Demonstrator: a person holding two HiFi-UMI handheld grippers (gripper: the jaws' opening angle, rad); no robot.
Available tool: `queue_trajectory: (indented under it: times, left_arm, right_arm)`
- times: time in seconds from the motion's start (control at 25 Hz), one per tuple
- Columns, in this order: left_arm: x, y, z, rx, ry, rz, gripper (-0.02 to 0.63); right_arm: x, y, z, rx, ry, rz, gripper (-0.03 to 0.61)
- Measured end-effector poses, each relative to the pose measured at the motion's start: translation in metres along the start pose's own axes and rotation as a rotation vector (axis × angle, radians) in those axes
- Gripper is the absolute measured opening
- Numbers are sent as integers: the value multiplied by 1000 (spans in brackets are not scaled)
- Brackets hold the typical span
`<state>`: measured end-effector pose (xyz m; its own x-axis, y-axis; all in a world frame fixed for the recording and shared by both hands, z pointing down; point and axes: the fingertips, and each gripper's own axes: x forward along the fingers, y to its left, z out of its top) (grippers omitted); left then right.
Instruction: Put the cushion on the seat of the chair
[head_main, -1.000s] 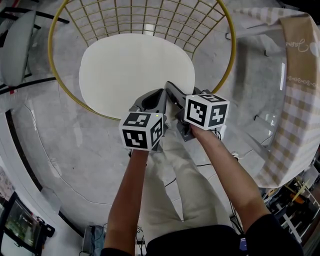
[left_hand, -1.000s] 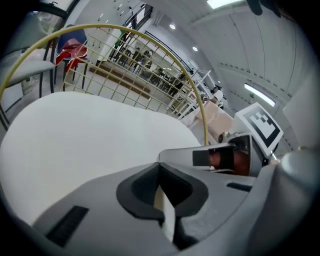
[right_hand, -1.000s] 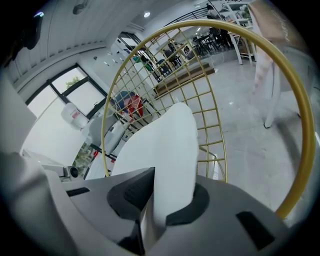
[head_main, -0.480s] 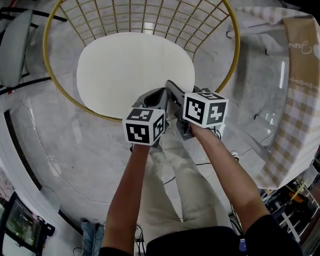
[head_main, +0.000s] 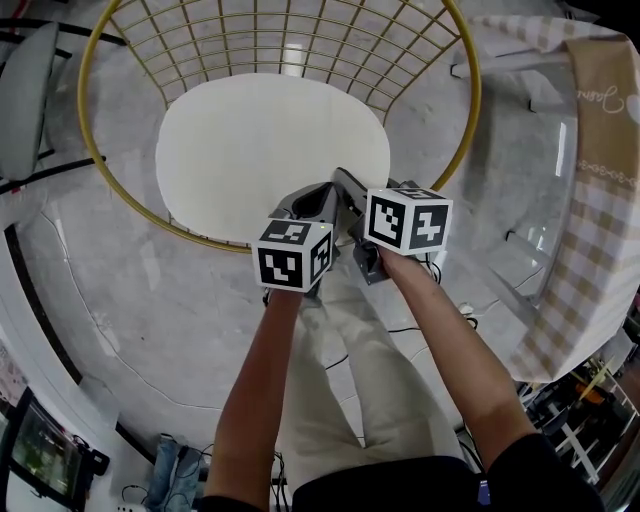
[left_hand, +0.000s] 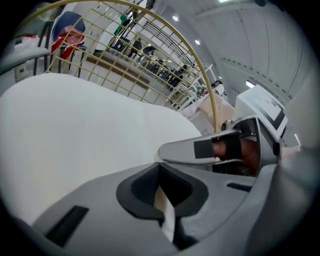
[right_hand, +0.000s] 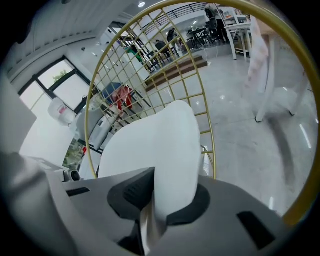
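Observation:
The white oval cushion lies inside the gold wire chair, over its seat; I cannot tell whether it rests fully on it. Both grippers hold its near edge side by side. My left gripper is shut on the cushion's thin rim, and the cushion spreads out ahead of it. My right gripper is shut on the same edge, with the cushion rising from between its jaws. In the left gripper view the right gripper shows close by on the right.
A table with a checked cloth stands at the right, its white legs near the chair. A grey chair is at the upper left. The person's legs are below the grippers. Cables and a monitor lie on the marble floor.
Both grippers have sunk a little with the cushion's edge. In the head view the left gripper's cube has slid toward the lower right, closer to the right one.

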<state>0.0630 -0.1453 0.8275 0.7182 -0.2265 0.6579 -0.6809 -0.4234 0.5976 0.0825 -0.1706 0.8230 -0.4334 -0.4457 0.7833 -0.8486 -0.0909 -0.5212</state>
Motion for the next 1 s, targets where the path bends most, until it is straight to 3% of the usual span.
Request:
queue_trajectory:
  times: [0.64, 1.0]
  left_arm:
    - [15, 13, -11, 31, 30, 36, 5]
    - [18, 14, -12, 42, 25, 48, 5]
  right_arm:
    - [18, -11, -9, -70, 84, -92, 78]
    - [15, -19, -9, -70, 120, -126, 117]
